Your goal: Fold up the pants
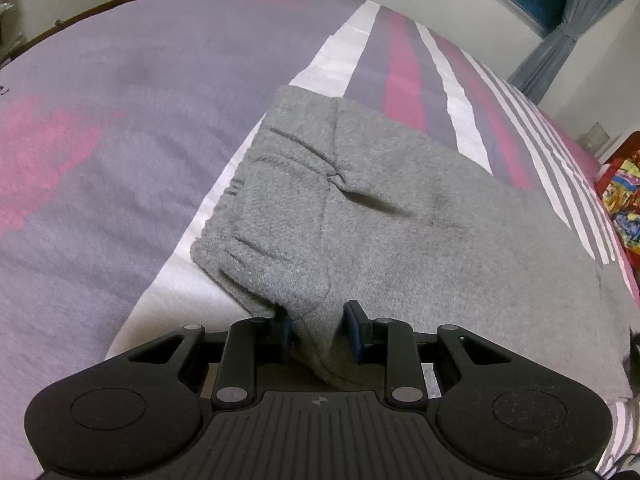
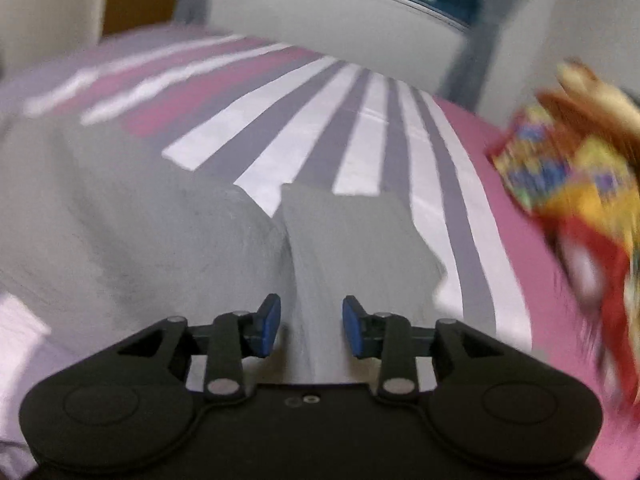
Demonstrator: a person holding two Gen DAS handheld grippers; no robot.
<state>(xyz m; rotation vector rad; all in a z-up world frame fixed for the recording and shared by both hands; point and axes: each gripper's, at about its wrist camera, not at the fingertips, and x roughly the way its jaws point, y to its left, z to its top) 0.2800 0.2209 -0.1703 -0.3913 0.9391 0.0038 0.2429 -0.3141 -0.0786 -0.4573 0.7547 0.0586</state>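
The grey pants (image 1: 400, 208) lie on a bed with a striped cover (image 1: 120, 160) in purple, pink and white. In the left wrist view the pants are spread over the right half of the cover, and the end with the thick, ribbed band lies on a white stripe at the left. One corner of this end is pulled up toward the camera.

The left gripper (image 1: 320, 330) has this raised fold of grey cloth between its two blue pads (image 1: 355, 330). The left pad presses against the cloth and is partly hidden by it. The right pad stands very close to the cloth, but I cannot tell if it touches, so I cannot tell if the grip is firm.

The right wrist view is blurred. The right gripper (image 2: 311, 326) has its blue pads apart, and a strip of the grey cloth runs up between them without touching either pad. Beyond it, another part of the pants (image 2: 352, 232) lies flat on the stripes. At the right edge of the bed there is a colourful red and yellow thing (image 2: 580, 184), too blurred to name.
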